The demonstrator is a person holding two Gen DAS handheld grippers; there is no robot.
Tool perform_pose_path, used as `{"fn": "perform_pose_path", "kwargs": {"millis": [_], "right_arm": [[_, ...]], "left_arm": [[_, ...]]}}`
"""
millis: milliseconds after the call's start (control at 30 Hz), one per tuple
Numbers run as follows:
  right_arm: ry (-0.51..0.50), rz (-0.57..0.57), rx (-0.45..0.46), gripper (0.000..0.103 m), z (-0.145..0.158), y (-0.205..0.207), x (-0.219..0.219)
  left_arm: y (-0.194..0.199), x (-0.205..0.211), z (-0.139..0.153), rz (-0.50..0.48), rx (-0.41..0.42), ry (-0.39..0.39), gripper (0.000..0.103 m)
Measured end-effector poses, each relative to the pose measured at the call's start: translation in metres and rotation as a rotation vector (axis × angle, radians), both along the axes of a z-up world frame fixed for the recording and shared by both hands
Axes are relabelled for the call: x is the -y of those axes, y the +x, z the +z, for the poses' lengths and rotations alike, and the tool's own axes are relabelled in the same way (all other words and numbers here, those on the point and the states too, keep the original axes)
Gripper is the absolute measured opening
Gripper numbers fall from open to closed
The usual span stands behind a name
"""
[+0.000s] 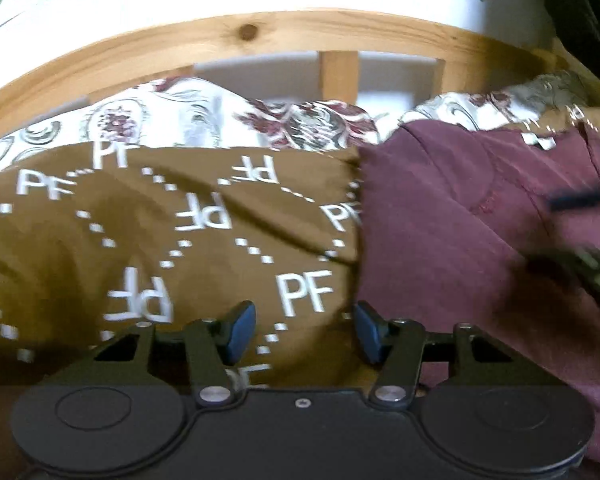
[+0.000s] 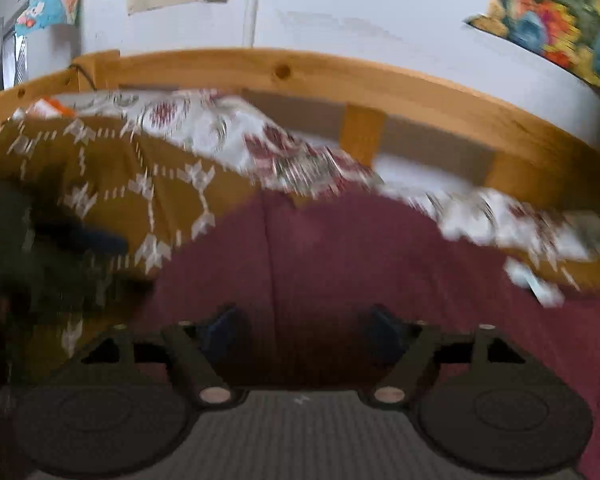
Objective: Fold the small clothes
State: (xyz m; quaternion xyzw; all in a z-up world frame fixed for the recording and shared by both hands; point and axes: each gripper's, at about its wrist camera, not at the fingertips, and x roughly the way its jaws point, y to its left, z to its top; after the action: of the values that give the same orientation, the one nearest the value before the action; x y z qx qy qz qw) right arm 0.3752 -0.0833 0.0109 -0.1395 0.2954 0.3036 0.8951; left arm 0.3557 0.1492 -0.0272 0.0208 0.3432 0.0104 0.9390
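Observation:
A maroon garment [image 1: 452, 232] lies on a brown blanket printed with white "PF" letters [image 1: 148, 232]. My left gripper [image 1: 305, 330] is open and empty, low over the blanket at the garment's left edge. The other gripper shows blurred at the right edge [image 1: 580, 248] over the garment. In the right wrist view the maroon garment [image 2: 340, 248] fills the middle. My right gripper [image 2: 302, 334] is open and empty, close above the cloth. The left gripper is a dark blur at the left [image 2: 60, 248]. Both views are motion-blurred.
A floral white and red sheet [image 1: 220, 120] lies behind the blanket. A pine bed rail [image 1: 260, 36] runs across the back, with a white wall and colourful pictures [image 2: 560, 20] above. A small white tag or scrap [image 2: 536, 284] lies at the garment's right.

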Motion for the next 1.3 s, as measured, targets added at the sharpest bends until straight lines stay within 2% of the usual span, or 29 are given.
{"fn": "perform_pose_path", "kwargs": {"millis": [133, 200, 367, 433, 533, 633, 867, 1033, 1200, 1300], "right_arm": [[0.063, -0.071, -0.074, 0.086, -0.005, -0.035, 0.052], [0.08, -0.091, -0.081, 0.089, -0.007, -0.054, 0.072], [0.026, -0.107, -0.052, 0.097, -0.02, -0.1, 0.095], [-0.024, -0.133, -0.03, 0.098, -0.028, -0.117, 0.099], [-0.086, -0.157, -0.018, 0.099, -0.036, -0.139, 0.106], [-0.099, -0.189, -0.006, 0.102, -0.037, -0.162, 0.119], [-0.144, -0.265, -0.009, 0.103, -0.041, -0.21, 0.151], [-0.102, -0.354, -0.054, 0.103, -0.04, -0.245, 0.187], [-0.062, -0.396, -0.051, 0.103, -0.026, -0.274, 0.214], [-0.019, -0.412, -0.045, 0.103, -0.019, -0.285, 0.219]], "left_arm": [[-0.021, -0.015, 0.02, -0.042, 0.023, 0.07, 0.058], [-0.031, -0.021, 0.029, -0.053, 0.028, 0.079, 0.059], [-0.03, -0.027, 0.028, 0.023, -0.024, 0.167, 0.059], [-0.032, -0.027, 0.028, 0.053, -0.039, 0.155, 0.061], [-0.045, -0.019, 0.035, 0.07, -0.025, 0.124, 0.076], [-0.069, 0.001, 0.04, 0.053, 0.006, 0.13, 0.088], [-0.139, 0.04, 0.027, 0.004, -0.075, 0.012, 0.092], [-0.187, 0.063, 0.015, -0.036, -0.113, 0.057, 0.093], [-0.221, 0.067, 0.009, -0.03, -0.136, 0.036, 0.095], [-0.228, 0.065, 0.007, -0.008, -0.145, 0.039, 0.095]]}}
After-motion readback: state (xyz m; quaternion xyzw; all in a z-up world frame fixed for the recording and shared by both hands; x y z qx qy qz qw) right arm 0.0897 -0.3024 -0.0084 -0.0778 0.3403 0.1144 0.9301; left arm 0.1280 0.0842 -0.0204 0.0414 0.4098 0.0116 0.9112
